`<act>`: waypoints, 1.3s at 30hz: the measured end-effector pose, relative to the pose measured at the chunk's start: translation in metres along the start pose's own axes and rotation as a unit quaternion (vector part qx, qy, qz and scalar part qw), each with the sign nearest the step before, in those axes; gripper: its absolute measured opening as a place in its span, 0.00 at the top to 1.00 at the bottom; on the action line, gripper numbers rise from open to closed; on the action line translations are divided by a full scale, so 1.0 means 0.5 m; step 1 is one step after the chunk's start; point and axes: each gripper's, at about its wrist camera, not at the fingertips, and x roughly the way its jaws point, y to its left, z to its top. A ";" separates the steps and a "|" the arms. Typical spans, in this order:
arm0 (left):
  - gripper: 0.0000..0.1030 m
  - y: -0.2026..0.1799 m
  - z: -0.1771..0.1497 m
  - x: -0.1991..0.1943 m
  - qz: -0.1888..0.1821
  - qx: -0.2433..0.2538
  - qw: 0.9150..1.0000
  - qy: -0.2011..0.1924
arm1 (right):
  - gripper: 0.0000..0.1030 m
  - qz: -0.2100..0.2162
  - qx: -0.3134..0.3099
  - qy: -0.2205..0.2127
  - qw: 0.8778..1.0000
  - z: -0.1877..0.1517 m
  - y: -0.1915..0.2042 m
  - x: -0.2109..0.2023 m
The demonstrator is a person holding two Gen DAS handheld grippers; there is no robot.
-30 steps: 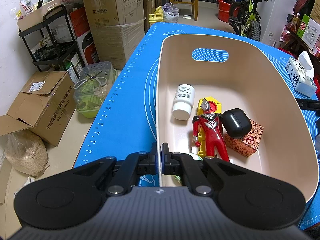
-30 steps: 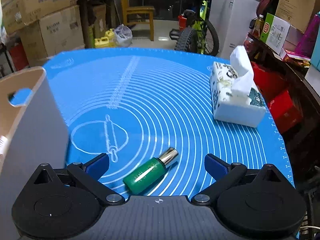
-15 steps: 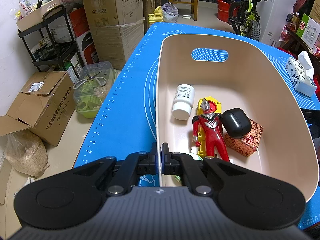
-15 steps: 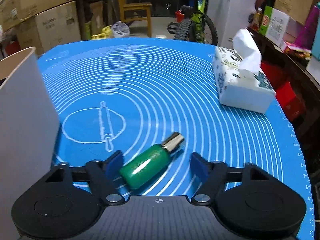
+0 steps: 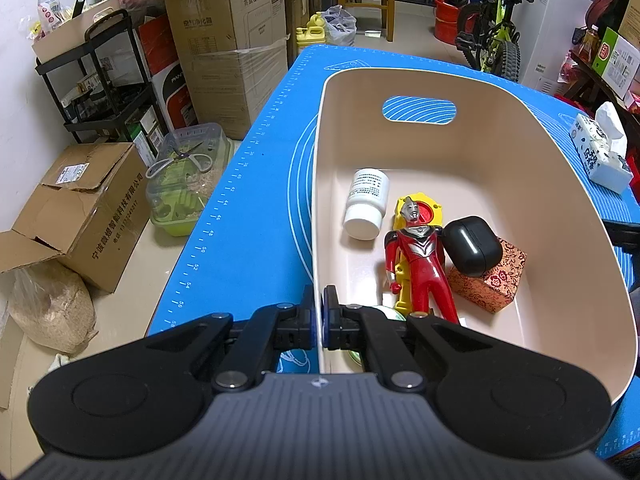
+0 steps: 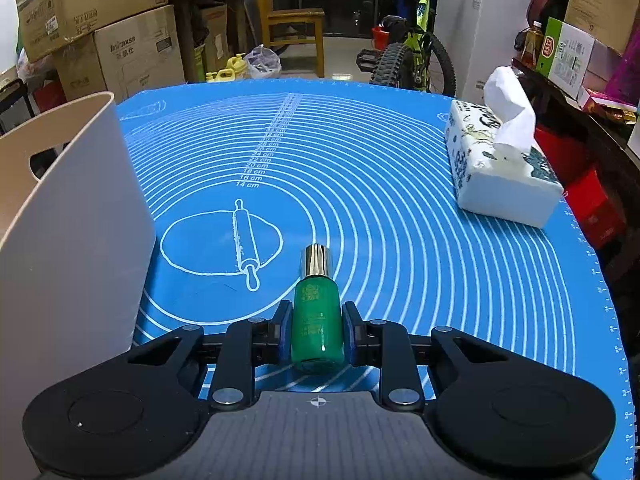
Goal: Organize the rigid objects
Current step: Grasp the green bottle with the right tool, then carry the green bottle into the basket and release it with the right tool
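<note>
Green bottle: one; bin: one

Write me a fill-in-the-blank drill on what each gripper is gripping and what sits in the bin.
1. The right gripper is shut on a green ____ with a gold cap.
2. The left gripper pinches the beige bin's ____.
3. In the bin, the black case rests partly on a patterned ____.
4. The red toy figure lies beside a ____ pill bottle.

Missing words: bottle; rim; box; white
</note>
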 end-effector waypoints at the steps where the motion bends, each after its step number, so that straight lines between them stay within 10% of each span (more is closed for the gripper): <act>1: 0.95 0.000 0.000 0.000 0.000 0.000 1.000 0.000 | 0.67 0.000 0.002 -0.003 1.000 0.002 -0.002 -0.005; 27: 0.95 0.002 0.000 0.001 0.000 0.000 1.000 0.000 | 0.68 0.145 -0.019 -0.176 0.973 0.111 0.108 -0.317; 39: 0.95 0.001 0.000 0.001 0.000 0.000 1.000 0.000 | 0.68 0.197 -0.106 -0.126 0.966 0.094 0.274 -0.290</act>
